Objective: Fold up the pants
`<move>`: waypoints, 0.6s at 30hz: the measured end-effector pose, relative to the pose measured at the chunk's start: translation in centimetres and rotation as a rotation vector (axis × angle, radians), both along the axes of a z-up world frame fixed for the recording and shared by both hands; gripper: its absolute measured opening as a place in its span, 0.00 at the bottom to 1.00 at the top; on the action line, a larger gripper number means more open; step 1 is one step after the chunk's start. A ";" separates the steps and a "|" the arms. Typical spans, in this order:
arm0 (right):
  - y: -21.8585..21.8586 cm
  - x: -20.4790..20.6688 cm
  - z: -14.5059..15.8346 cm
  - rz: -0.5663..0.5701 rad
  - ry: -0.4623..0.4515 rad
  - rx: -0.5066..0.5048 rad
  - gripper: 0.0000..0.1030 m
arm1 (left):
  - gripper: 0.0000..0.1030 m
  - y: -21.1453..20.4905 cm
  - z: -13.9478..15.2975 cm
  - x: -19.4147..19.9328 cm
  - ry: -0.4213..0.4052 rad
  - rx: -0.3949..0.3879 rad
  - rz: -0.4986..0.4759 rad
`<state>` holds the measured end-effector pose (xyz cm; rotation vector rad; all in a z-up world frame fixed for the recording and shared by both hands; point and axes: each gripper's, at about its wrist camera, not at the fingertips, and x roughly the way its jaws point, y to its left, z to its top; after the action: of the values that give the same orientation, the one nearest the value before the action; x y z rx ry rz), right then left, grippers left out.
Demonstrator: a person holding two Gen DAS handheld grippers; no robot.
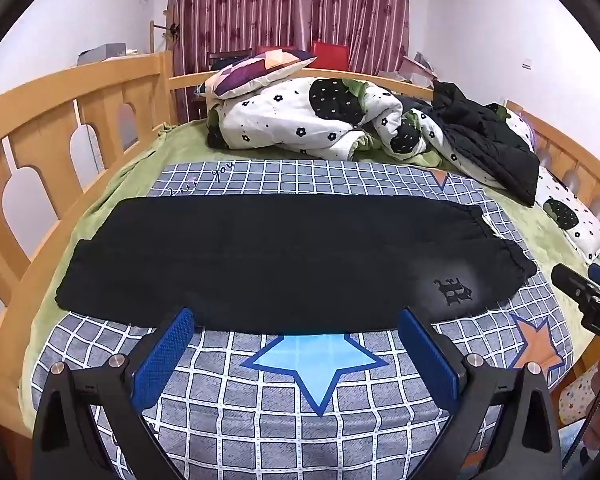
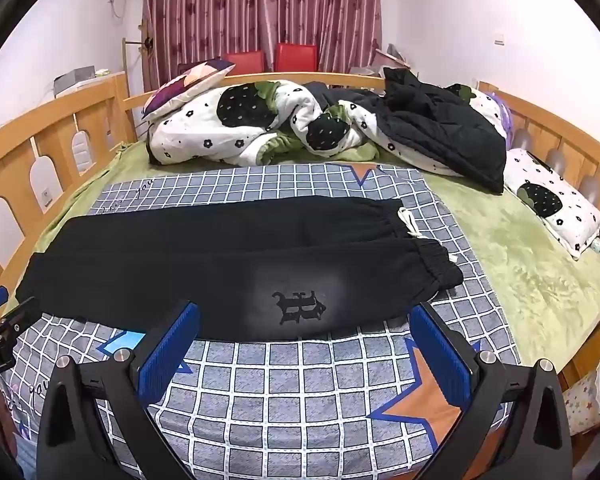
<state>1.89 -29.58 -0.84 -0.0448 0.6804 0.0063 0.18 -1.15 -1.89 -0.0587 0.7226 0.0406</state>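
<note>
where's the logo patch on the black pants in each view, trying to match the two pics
Left wrist view: the logo patch sits lower right, on the black pants near the waistband, just above and right of the right finger of the left claw.
Right wrist view: the logo patch is near the centre, between the fingers of the right claw.
Shared landmark: the orange star on the checked sheet.

One pair of black pants point(image 2: 228, 256) with one embroidered emblem is counted on one grey checked sheet point(image 2: 300, 384). Two blue-padded tongs are seen, left point(image 1: 296, 324) and right point(image 2: 304, 320), both spread wide. One white flowered quilt point(image 2: 236, 128), one black jacket point(image 2: 440, 128), one patchwork pillow point(image 2: 184, 84) and two red chairs point(image 2: 272, 58) are counted.
</note>
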 end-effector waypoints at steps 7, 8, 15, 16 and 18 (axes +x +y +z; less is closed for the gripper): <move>0.0 0.0 -0.1 0.005 0.000 -0.004 1.00 | 1.00 -0.1 0.6 -0.4 0.004 0.006 -0.001; 0.1 0.0 -0.1 0.005 0.002 -0.005 1.00 | 1.00 -0.1 0.6 -0.4 0.004 0.004 -0.002; 0.3 -0.1 0.1 0.009 -0.002 0.000 1.00 | 1.00 -0.1 0.5 -0.3 0.004 -0.002 -0.008; 0.4 -0.1 0.1 0.010 -0.003 0.000 1.00 | 1.00 -0.1 0.5 -0.3 0.005 -0.001 -0.009; 0.4 -0.1 0.1 0.009 -0.003 0.000 1.00 | 1.00 -0.1 0.4 -0.2 0.008 0.002 -0.010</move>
<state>1.80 -29.17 -0.76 -0.0481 0.6772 0.0149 0.02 -1.24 -1.49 -0.0529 0.7308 0.0321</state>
